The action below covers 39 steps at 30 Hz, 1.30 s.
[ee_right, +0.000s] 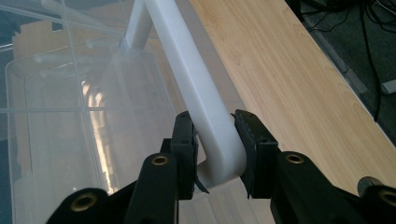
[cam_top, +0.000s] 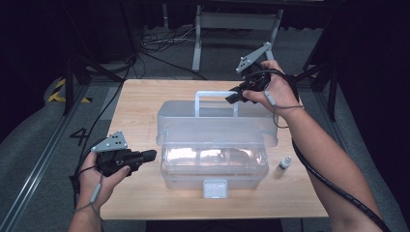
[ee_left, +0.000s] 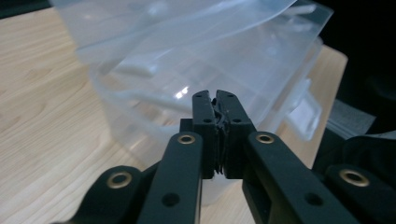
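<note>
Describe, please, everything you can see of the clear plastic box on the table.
The clear plastic box is a translucent, lidded storage case on the wooden table. Its lid is raised, with a white handle on top and a white latch in front. The right gripper clamps the handle; the left gripper sits shut beside the box.

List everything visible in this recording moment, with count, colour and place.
storage box: 1, clear plastic, table centre, lid raised
lid handle: 1, white, on the raised lid, between the right tool's jaws
latch: 1, white, box front
dropper bottle: 1, small, clear with dark cap, right of box
table: 1, light wood
left tool: 1, black, jaws shut, left of box
right tool: 1, black, gripping lid handle
</note>
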Available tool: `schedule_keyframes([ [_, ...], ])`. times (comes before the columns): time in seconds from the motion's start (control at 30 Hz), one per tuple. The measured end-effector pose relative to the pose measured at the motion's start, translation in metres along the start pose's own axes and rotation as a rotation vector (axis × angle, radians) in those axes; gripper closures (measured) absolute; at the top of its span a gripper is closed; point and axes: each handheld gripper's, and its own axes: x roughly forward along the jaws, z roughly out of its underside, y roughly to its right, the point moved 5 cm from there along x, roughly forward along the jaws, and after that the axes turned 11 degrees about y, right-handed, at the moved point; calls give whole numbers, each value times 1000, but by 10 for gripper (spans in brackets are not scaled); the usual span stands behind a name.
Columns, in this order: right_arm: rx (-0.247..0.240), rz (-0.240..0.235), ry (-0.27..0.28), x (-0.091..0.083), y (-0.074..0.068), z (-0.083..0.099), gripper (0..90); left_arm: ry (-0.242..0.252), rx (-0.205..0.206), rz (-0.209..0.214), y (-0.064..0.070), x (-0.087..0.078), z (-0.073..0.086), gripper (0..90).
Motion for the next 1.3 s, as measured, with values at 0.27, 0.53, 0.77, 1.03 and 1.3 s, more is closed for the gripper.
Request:
schedule_keyframes([
  [0.27, 1, 7, -8, 0, 0, 0, 705, 39, 17, -3, 5, 24, -2, 898],
  [0.53, 4, 8, -1, 0, 0, 0, 705, 64, 11, -15, 3, 31, -6, 899],
  [0.77, 1, 12, 1, 0, -1, 0, 705, 75, 30, -16, 5, 30, -11, 900],
  [1.03, 4, 19, 2, 0, -1, 0, 703, 71, 32, -18, 6, 33, -13, 900],
  [1.3, 1, 31, 6, 0, -2, 0, 684, 64, 41, -26, 7, 33, -14, 900],
])
